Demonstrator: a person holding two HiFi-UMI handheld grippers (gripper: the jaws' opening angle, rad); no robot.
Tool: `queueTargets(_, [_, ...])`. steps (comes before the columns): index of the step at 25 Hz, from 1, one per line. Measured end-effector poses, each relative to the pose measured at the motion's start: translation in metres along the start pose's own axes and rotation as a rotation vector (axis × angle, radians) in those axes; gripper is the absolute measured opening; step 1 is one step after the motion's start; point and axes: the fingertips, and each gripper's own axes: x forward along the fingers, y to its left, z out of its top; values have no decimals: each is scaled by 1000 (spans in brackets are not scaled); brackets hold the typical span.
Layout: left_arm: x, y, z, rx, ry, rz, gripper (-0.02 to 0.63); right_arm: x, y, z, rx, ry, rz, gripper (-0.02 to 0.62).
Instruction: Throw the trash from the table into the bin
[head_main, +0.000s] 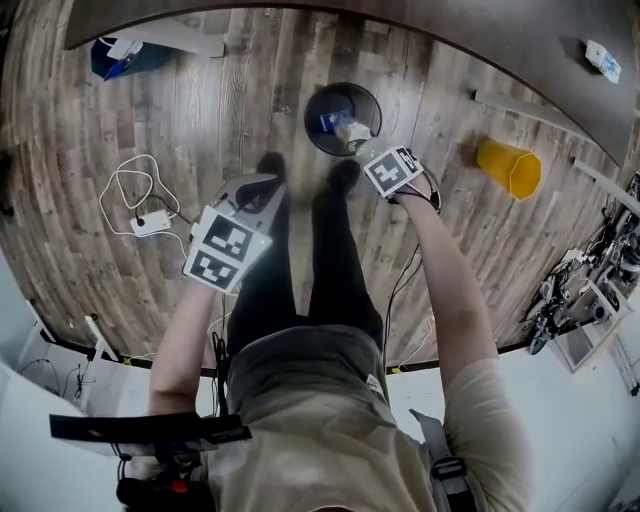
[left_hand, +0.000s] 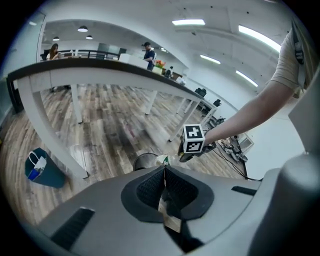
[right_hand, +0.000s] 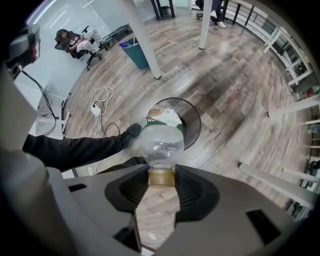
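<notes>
Pinches a clear bottle (right_hand: 161, 145) by its gold cap in the part-spread jaws of the right gripper (right_hand: 161, 175), above the near rim of the black bin (right_hand: 198, 125), long axis straight out from the jaws, base pointing down toward the bin. Leaves open wood floor (right_hand: 240, 95) round the bin, a white table leg (right_hand: 142, 45) well apart from it. Shows the left gripper (left_hand: 164, 172) beside the bin, jaws pressed together.

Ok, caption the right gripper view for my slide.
Right gripper holds a clear plastic bottle by its gold cap over the black bin.
</notes>
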Motion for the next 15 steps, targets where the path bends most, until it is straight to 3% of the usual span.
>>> queueTargets(10, [54,17,-76,-65,53,-24,14,105,-9,9,-94,77,-27,160])
queueTargets(15, [62,32,-118,-115,96,-15,14,149,-1,21,-74,89,-3,160])
